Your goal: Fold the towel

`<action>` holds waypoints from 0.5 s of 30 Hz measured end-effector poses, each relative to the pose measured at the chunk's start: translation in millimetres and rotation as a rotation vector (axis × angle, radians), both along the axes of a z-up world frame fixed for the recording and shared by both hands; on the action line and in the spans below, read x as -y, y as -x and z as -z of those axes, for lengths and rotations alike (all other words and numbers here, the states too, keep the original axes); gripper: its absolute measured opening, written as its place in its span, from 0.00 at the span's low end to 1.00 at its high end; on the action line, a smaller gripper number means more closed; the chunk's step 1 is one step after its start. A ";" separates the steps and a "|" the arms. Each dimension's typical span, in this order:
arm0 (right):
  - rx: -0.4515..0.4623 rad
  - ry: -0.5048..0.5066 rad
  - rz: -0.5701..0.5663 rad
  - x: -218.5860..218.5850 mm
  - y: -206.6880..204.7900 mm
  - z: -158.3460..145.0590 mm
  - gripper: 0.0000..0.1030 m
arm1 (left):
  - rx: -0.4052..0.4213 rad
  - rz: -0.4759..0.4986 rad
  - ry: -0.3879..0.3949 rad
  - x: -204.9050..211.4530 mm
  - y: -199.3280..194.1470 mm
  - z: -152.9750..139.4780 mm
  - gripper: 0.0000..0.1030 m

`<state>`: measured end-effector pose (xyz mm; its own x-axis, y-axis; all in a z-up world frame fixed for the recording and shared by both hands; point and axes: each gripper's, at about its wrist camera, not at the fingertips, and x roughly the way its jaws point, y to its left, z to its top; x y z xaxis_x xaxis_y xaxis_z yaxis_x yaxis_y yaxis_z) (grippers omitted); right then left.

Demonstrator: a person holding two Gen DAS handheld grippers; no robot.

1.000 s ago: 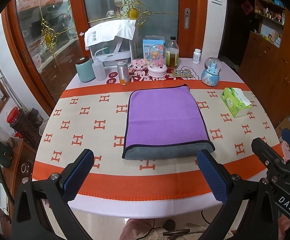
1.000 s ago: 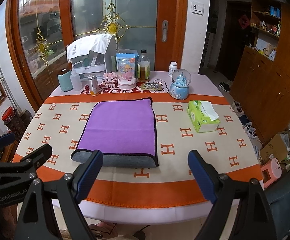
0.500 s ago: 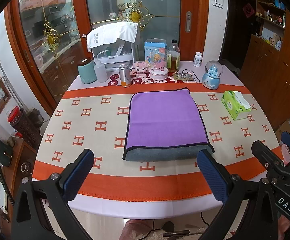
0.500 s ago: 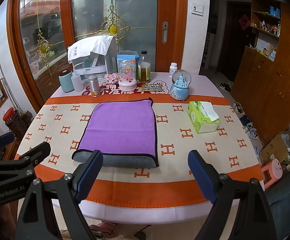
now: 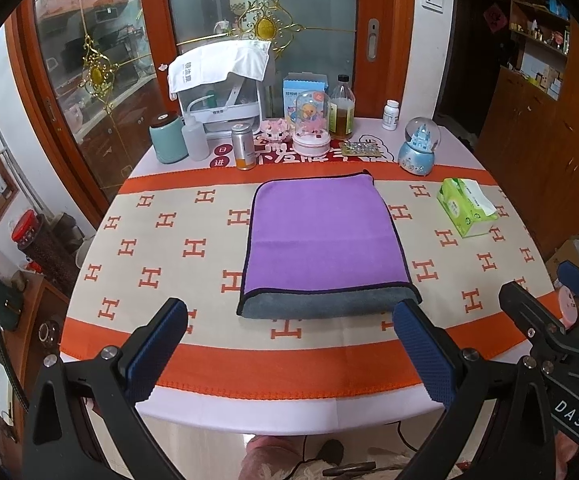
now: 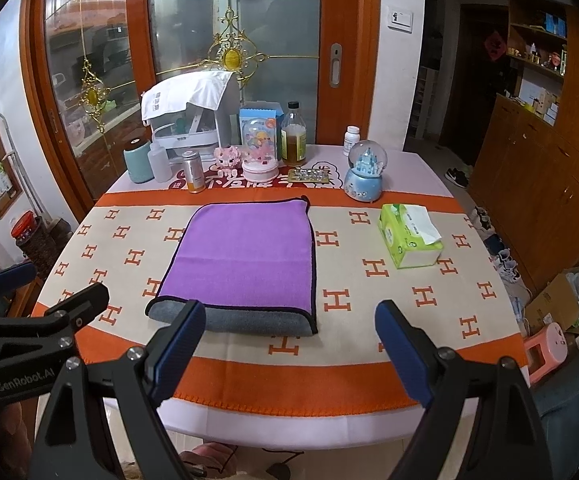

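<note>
A purple towel (image 5: pixel 321 236) with a grey underside lies folded flat in the middle of the table, its grey folded edge toward me; it also shows in the right wrist view (image 6: pixel 245 256). My left gripper (image 5: pixel 289 344) is open and empty, held back over the table's near edge, apart from the towel. My right gripper (image 6: pixel 289 344) is open and empty at the same near edge. Each gripper shows at the side of the other's view.
The table wears an orange and cream cloth (image 5: pixel 161 248). A green tissue pack (image 5: pixel 465 208) lies right of the towel. A snow globe (image 5: pixel 419 148), bottles, a can (image 5: pixel 243 148), a mint canister (image 5: pixel 167 140) and a covered rack (image 5: pixel 221 92) line the far edge.
Both grippers have drawn back and risen slightly from the table; the towel looks a little farther away. The towel has not moved, and both grippers stay open.
</note>
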<state>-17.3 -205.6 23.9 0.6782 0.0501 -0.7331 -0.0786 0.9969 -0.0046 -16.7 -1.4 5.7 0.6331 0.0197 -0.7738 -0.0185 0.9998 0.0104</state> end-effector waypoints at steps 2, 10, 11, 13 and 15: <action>0.002 -0.008 -0.007 3.8 -0.1 0.3 0.85 | -0.005 -0.008 0.006 -0.4 0.1 0.5 0.99; -0.005 -0.051 -0.017 19.1 -5.1 1.8 0.85 | -0.016 -0.061 0.004 -1.9 -0.9 -3.6 0.99; -0.003 -0.056 -0.020 19.9 -5.6 0.7 0.85 | -0.014 -0.066 0.001 -2.8 -0.2 -5.3 0.99; 0.005 -0.062 -0.022 20.3 -5.5 -1.6 0.85 | -0.003 -0.076 -0.010 -4.5 1.2 -9.7 0.99; 0.014 -0.067 -0.023 20.5 -5.8 -3.8 0.85 | 0.004 -0.080 -0.023 -5.2 0.1 -13.6 0.99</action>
